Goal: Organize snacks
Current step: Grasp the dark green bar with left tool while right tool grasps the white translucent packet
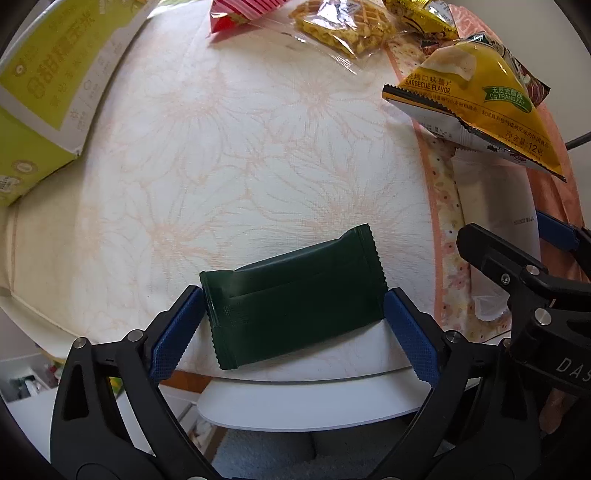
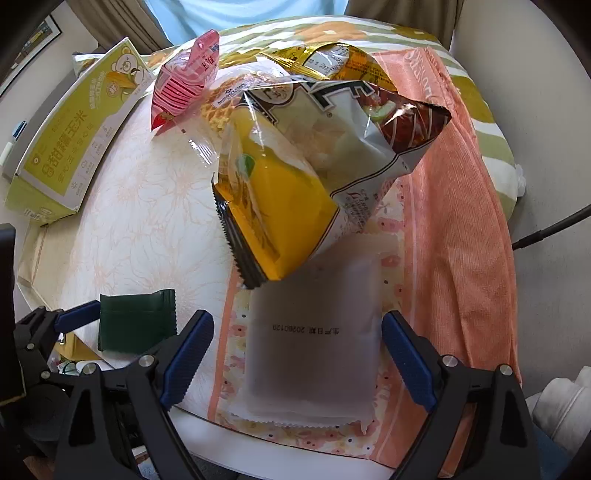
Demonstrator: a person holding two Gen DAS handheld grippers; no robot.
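Dark green snack packet (image 1: 295,301) lies flat between my left gripper (image 1: 293,332)'s spread jaws, seemingly unpinched; my right gripper (image 2: 297,360) straddles a white wrapper (image 2: 314,347), jaws wide, ready to sort it.

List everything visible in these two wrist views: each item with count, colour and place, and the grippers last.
green packet: 1, dark green, flat at the near table edge between the left pads
white packet: 1, translucent white, flat on the floral strip between the right pads
barbecue chip bag: 1, yellow and silver, overlapping the white packet's far end
waffle packet: 1, clear wrap, far side
pink striped packet: 1, pink and red, far side
gold packet: 1, behind the chip bag
corn box: 1, yellow-green, far left
tablecloth: 1, cream, floral
orange cloth: 1, right side
left gripper: black, blue pads, open
right gripper: black, blue pads, open
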